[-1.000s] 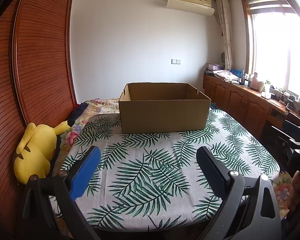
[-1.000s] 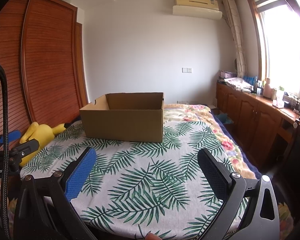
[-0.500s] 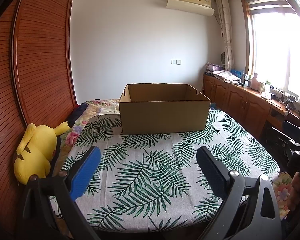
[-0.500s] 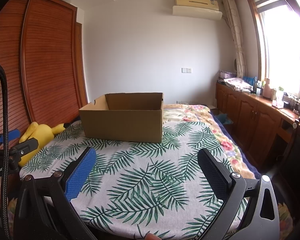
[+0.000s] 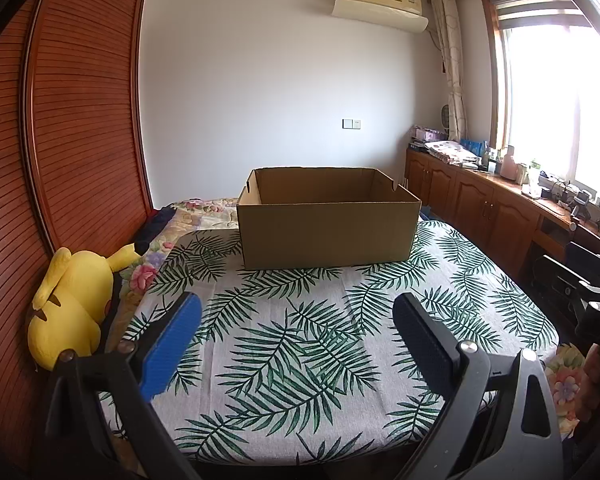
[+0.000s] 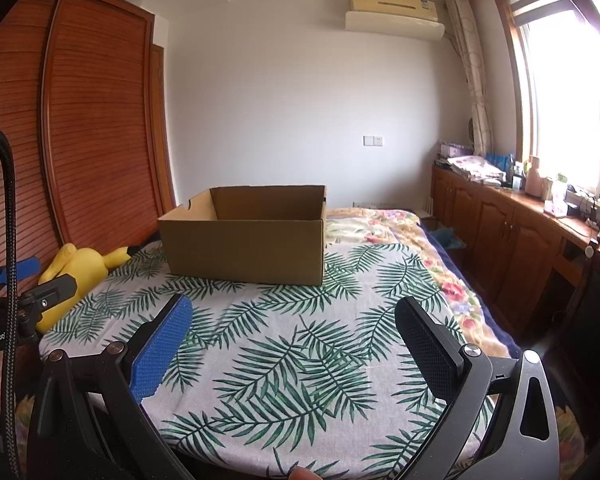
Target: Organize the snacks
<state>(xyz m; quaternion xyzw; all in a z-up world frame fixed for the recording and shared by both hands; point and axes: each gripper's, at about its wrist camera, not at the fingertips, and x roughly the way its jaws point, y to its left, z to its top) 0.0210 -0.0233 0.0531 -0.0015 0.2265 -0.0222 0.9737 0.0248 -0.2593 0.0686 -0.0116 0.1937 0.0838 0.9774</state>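
Note:
An open brown cardboard box (image 5: 328, 224) stands at the far end of a table covered with a palm-leaf cloth (image 5: 300, 344); it also shows in the right wrist view (image 6: 246, 240). I see no snacks, and the box's floor is hidden. My left gripper (image 5: 296, 320) is open and empty above the near part of the cloth. My right gripper (image 6: 294, 320) is open and empty too, also over the near part. The left gripper also shows at the left edge of the right wrist view (image 6: 28, 280).
A yellow plush toy (image 5: 76, 308) lies left of the table against a wooden slatted wardrobe (image 5: 68, 140). A floral bedspread (image 6: 384, 224) lies beyond the table. Wooden cabinets (image 6: 512, 240) with clutter run along the right wall under the window.

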